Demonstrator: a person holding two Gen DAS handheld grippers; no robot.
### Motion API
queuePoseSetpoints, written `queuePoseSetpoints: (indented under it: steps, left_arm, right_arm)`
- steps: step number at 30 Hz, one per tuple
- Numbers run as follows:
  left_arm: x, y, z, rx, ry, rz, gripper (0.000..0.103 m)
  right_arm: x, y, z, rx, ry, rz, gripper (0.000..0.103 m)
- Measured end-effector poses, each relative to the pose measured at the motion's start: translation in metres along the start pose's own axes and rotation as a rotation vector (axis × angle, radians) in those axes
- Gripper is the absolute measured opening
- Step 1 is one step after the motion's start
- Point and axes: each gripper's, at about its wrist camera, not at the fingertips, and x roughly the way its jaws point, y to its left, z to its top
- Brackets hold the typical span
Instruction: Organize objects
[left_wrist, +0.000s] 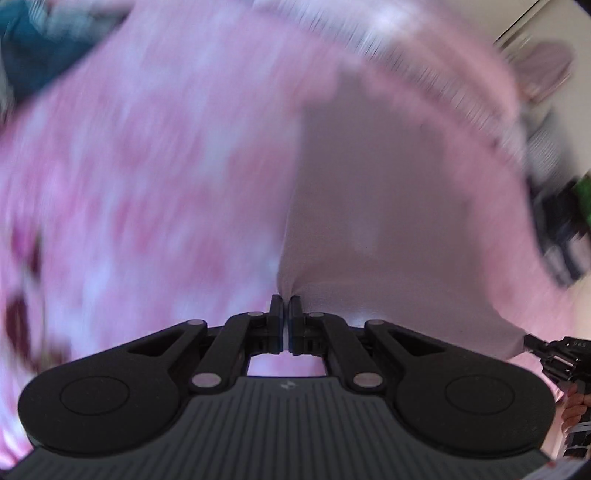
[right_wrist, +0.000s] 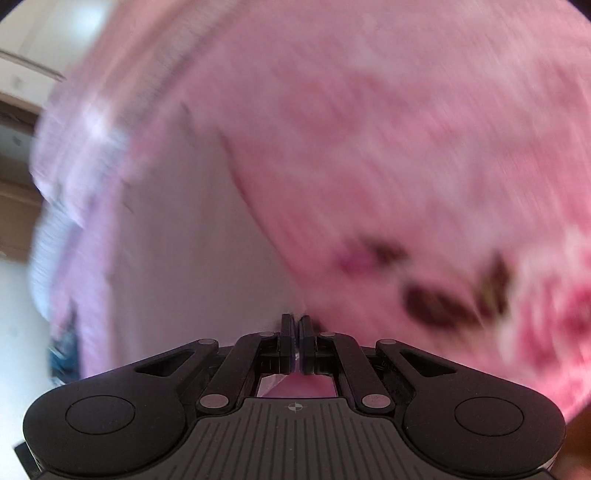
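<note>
**Both grippers pinching one pink cloth, stretched between them**

The left gripper (left_wrist: 284, 306) is clamping its jaws down on a gathered point of the pink cloth (left_wrist: 388, 206), with only a sliver of gap showing between the pads. The right gripper (right_wrist: 296, 325) is doing the same on its own pinch of the pink cloth (right_wrist: 388, 147), jaws all but closed on the fabric.

In the left wrist view the right gripper (left_wrist: 543, 345) is showing at the lower right edge, gripping a corner of the same pale panel, so the held edge is running sideways from one pair of jaws to the other. The cloth is hanging directly ahead of both cameras and filling nearly the whole frame; neither hand is sitting nearer to it, as both are already in contact.

Heavy blur is smearing the floral print, and dark blotches in it are unreadable. The cloth's far edges are being cut off, whatever surface lies beneath is hidden, and a teal shape (left_wrist: 40, 55) at the upper left is too smeared to name
</note>
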Motion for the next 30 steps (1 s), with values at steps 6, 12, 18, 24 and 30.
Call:
queuePoseSetpoints:
  steps: [6, 12, 18, 24, 30]
  left_arm:
    - [0.008, 0.021, -0.022, -0.049, 0.066, -0.004, 0.001]
    - [0.000, 0.042, -0.012, -0.093, 0.055, -0.085, 0.029]
    - [0.018, 0.025, -0.016, 0.039, 0.095, -0.016, 0.027]
    - [-0.001, 0.001, -0.015, 0.251, 0.154, 0.126, 0.016]
    - [0.003, -0.032, 0.032, 0.356, 0.017, 0.000, 0.016]
  right_arm:
    - [0.002, 0.000, 0.004, -0.066, 0.006, -0.079, 0.030]
    - [0.010, 0.012, -0.005, -0.138, -0.017, -0.036, 0.050]
    - [0.023, 0.026, -0.032, -0.317, -0.041, -0.204, 0.035]
    - [0.017, 0.075, -0.042, -0.560, -0.102, -0.397, 0.032]
    - [0.054, 0.112, -0.037, -0.595, -0.082, -0.288, 0.029]
